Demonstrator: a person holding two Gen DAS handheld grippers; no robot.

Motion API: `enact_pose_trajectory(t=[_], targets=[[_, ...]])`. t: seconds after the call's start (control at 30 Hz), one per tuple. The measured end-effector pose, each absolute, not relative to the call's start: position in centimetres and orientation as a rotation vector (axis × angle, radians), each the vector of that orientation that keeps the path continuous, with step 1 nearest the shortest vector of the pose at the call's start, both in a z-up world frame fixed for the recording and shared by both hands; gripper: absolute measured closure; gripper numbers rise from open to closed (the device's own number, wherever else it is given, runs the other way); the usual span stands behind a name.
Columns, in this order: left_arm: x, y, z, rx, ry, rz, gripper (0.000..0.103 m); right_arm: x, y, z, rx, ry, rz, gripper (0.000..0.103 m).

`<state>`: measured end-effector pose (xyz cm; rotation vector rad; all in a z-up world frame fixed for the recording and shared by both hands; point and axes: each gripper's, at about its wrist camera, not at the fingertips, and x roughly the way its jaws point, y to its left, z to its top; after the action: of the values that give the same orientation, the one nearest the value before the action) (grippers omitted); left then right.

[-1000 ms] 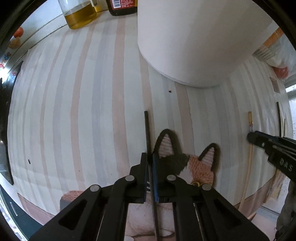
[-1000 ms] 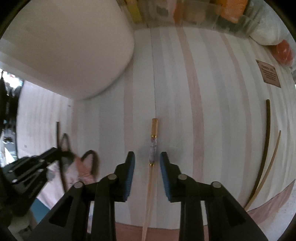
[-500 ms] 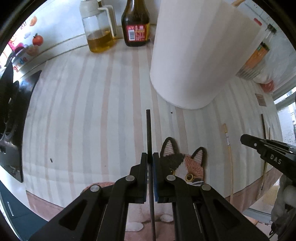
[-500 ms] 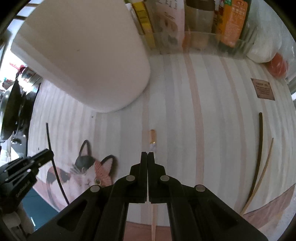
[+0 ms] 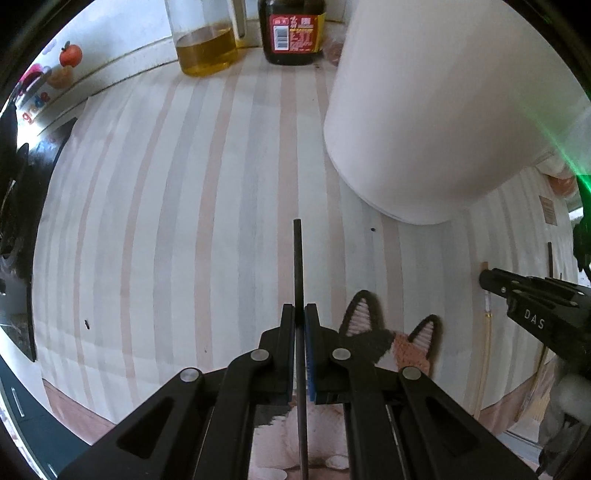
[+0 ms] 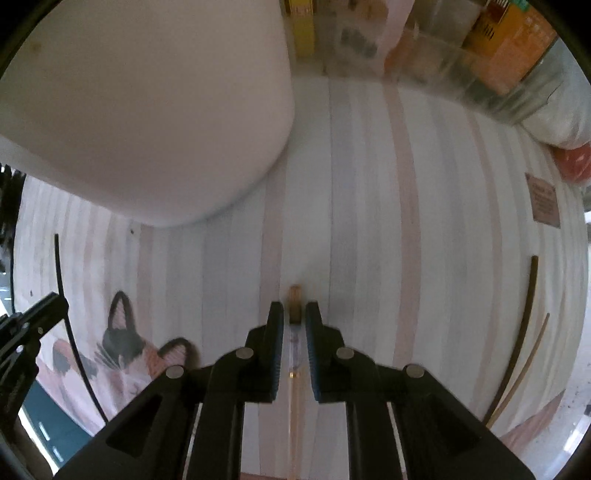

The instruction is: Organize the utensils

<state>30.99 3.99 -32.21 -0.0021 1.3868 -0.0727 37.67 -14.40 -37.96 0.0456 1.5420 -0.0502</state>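
Lifted since a second ago, the left gripper clamps a black chopstick above the bench; it could pivot. Right gripper, fingers just parted, straddles a pale chopstick unpinched; it may slip.

Container right of bottle

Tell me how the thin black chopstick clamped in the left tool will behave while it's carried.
The black chopstick looks stiff: it juts straight past the left tool without sagging. It is probably light, being very thin. Held along one narrow line between the pads, it may pivot or slip if bumped, since its surface looks smooth.
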Motion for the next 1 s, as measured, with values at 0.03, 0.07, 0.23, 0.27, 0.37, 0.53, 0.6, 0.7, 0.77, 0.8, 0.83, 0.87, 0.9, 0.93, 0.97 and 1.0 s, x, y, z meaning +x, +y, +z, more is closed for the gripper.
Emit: enact_pose_trajectory(t=[0.03,0.07,0.23,0.27,0.37,0.53,0.6,0.7,0.77,0.8,0.83,0.87,0.9,0.93,0.97,1.0], targets=[[31.0,4.1,-32.2,-0.003,1.386,-0.071,0.101,37.6,-14.1,-38.0,0.045,1.536,-0.044,0.096],[31.0,4.2,-32.1,-0.006,1.382,-0.070,0.101,37.4,-14.2,-38.0,0.058,1.524,-0.038,0.097],[30.0,4.5,-30.1,-0.013,1.338,-0.079,0.101,35.7,-15.0,-36.0,0.148,1.443,0.004,0.103],[29.8,4.5,-29.5,-0.014,1.328,-0.083,0.101,35.2,-15.1,-35.0,0.159,1.414,0.016,0.103],[29.1,4.6,-27.9,-0.021,1.301,-0.093,0.101,33.7,-15.4,-32.8,0.185,1.356,0.038,0.103],[28.4,4.6,-26.2,-0.010,1.269,-0.107,0.101,33.1,-15.7,-31.8,0.227,1.402,0.076,0.103],[28.7,4.4,-26.4,0.001,1.275,-0.102,0.101,33.5,-15.3,-32.6,0.174,1.443,0.055,0.100],[29.2,3.9,-28.0,0.006,1.312,-0.100,0.101,33.7,-14.7,-34.2,0.142,1.520,0.051,0.067],[29.5,3.6,-29.2,0.011,1.337,-0.096,0.101,33.6,-14.4,-35.5,0.105,1.561,0.042,0.066],[29.5,3.5,-29.7,0.012,1.348,-0.094,0.101,33.4,-14.2,-36.3,0.084,1.581,0.032,0.066],[29.6,3.5,-30.2,0.011,1.358,-0.092,0.101,33.3,-14.0,-36.8,0.069,1.599,0.029,0.066],[29.6,3.5,-30.6,0.008,1.366,-0.091,0.101,33.1,-13.6,-37.6,0.046,1.627,0.027,0.066],[29.6,3.5,-30.8,0.007,1.370,-0.090,0.101,32.9,-13.2,-37.4,0.016,1.601,0.028,0.068],[29.6,3.6,-31.1,0.006,1.375,-0.087,0.101,32.8,-12.8,-37.5,-0.023,1.604,0.020,0.079],[29.6,3.7,-31.3,0.002,1.379,-0.085,0.101,32.7,-12.4,-37.5,-0.070,1.593,0.003,0.093],[29.6,3.8,-31.5,-0.002,1.382,-0.085,0.101,32.5,-12.2,-37.4,-0.085,1.577,-0.003,0.095]])
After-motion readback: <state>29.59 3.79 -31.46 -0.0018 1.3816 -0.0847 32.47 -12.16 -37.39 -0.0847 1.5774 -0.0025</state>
